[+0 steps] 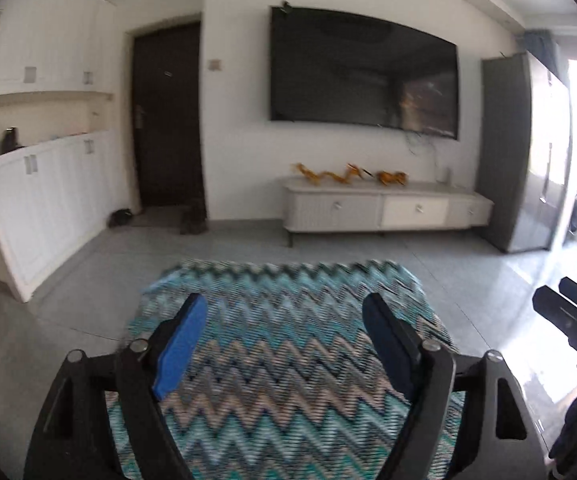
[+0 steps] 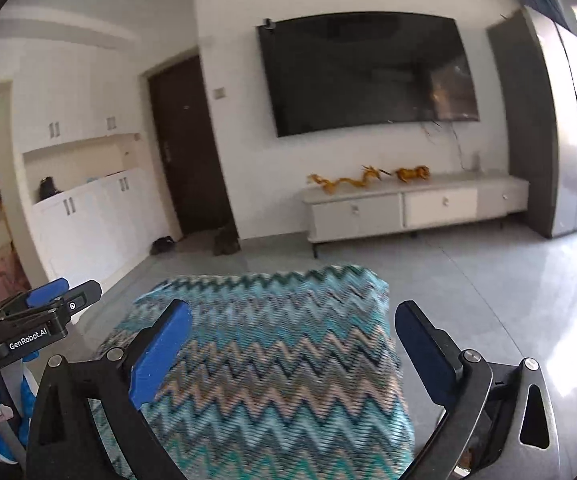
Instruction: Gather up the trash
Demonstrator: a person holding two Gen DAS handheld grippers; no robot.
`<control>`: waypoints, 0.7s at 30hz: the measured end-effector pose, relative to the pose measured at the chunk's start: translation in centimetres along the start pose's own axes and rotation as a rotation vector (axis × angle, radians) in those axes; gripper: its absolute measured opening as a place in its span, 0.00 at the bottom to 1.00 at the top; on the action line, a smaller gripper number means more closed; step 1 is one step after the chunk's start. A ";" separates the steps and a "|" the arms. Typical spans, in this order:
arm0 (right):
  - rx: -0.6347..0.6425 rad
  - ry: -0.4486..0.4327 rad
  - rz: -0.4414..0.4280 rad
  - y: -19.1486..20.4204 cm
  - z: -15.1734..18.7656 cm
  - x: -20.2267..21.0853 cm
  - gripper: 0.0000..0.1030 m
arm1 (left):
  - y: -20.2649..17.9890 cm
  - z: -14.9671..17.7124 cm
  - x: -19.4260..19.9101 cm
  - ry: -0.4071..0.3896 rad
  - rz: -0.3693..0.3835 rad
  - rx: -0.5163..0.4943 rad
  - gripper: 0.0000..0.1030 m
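The left gripper [image 1: 284, 344] fills the bottom of the left wrist view. Its jaws stand wide apart with nothing between them. The right gripper [image 2: 292, 356] fills the bottom of the right wrist view. Its jaws are wide apart too and hold nothing. Under both lies a zigzag cloth [image 2: 272, 344] in blue and tan, blurry. No trash shows in either view. Far back, a big TV [image 1: 362, 70] hangs in the upper middle. A low cabinet [image 1: 384, 208] stands below it, with orange dragon figures [image 1: 328, 174] on top.
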State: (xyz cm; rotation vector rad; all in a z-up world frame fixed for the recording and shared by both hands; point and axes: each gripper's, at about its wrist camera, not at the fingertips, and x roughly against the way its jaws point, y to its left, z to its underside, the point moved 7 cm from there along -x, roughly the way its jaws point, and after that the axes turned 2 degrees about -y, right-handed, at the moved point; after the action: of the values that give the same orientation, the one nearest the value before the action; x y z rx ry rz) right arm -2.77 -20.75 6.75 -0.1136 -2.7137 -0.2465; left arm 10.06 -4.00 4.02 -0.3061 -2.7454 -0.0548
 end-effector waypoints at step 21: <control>0.097 -0.028 0.085 8.2 -0.4 1.2 1.00 | 10.5 0.5 6.2 -0.098 -0.139 0.074 0.88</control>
State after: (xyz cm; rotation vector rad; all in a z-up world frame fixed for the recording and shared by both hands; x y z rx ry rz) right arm -2.82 -12.75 8.86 -0.2047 -2.7350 -0.0889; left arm 6.60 7.59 5.85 -0.0993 -2.8545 0.0254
